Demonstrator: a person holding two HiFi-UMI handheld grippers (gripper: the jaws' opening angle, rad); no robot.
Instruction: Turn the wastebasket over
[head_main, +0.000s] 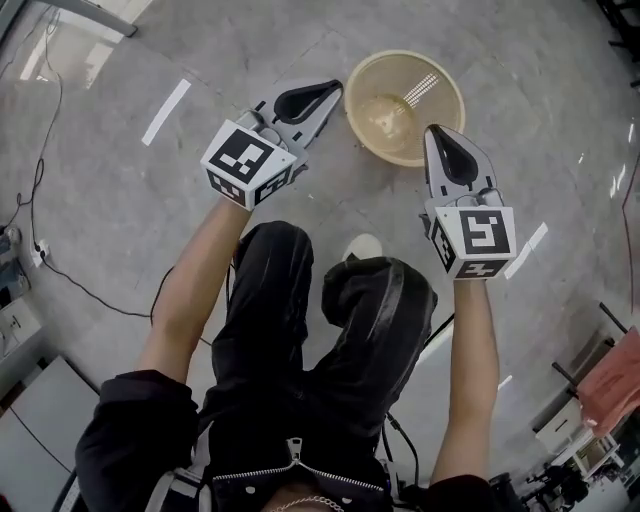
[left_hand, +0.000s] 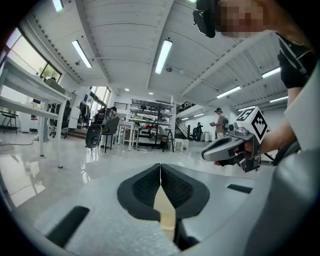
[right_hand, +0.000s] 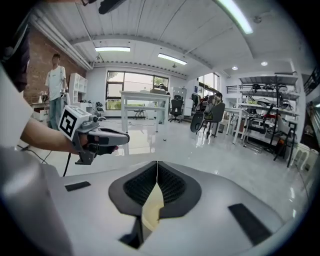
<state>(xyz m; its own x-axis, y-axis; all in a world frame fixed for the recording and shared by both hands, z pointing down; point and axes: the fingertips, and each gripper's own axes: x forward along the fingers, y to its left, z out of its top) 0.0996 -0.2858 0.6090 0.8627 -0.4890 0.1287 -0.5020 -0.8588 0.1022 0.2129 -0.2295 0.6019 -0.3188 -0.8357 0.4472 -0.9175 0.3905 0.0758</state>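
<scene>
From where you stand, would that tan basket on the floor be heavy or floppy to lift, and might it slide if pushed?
The wastebasket looks like thin slotted plastic and seems empty, so probably light yet stiff. Its round wall narrows toward the base, so a push up high might tip it. On the glossy floor it could slide.

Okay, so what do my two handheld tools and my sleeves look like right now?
Both the left tool and right tool are pale grey wedge-shaped shells with black textured pads, each carrying a white cube printed with black square markers. Forearms are bare below short black sleeves.
</scene>
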